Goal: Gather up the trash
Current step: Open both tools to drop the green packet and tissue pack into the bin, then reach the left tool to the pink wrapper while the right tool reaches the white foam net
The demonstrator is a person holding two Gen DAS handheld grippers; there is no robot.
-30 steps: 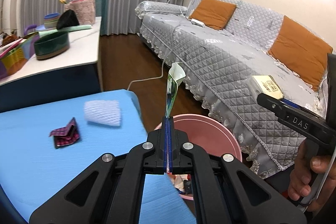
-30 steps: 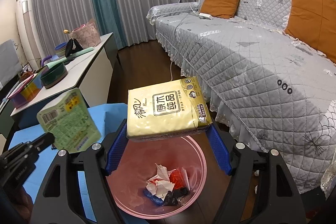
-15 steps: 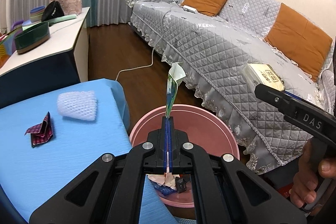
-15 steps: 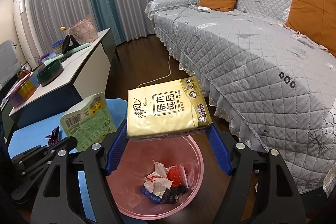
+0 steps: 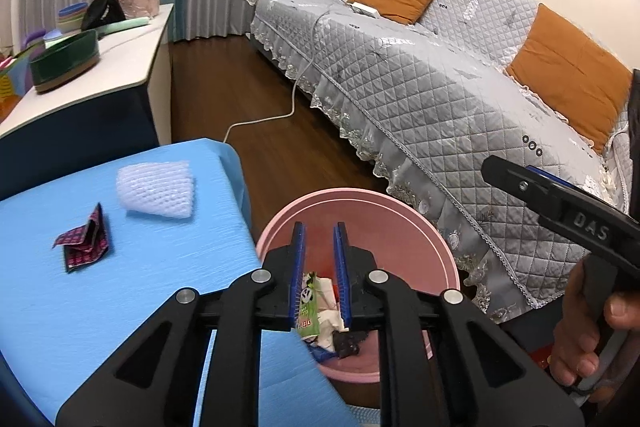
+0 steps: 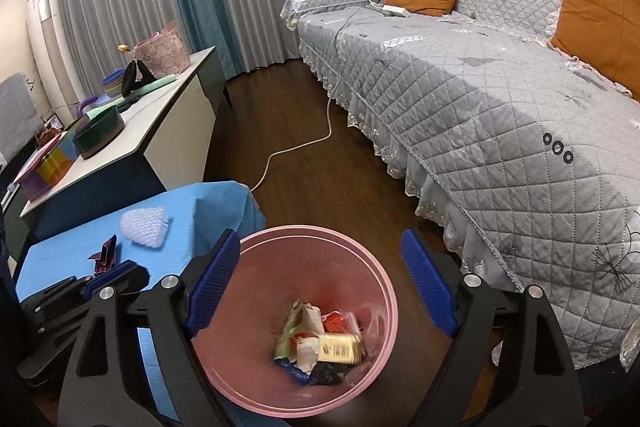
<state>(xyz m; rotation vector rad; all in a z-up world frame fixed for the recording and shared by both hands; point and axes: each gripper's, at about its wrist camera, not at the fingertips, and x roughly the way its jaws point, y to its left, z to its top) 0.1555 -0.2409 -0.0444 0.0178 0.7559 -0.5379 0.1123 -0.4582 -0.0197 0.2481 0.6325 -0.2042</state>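
Trash sits piled at the bottom of the pink bin [image 6: 384,291], with a yellow tissue pack [image 6: 339,348] lying on top next to a green wrapper [image 6: 289,331] and some crumpled scraps. Both grippers hang over the bin with nothing in them: left gripper [image 5: 319,247] has its jaws parted a little, right gripper [image 6: 320,279] is spread wide. 2 bits are on the blue table [image 5: 120,287] beside the bin, a white foam net [image 5: 156,190] and a folded red checkered wrapper [image 5: 85,242].
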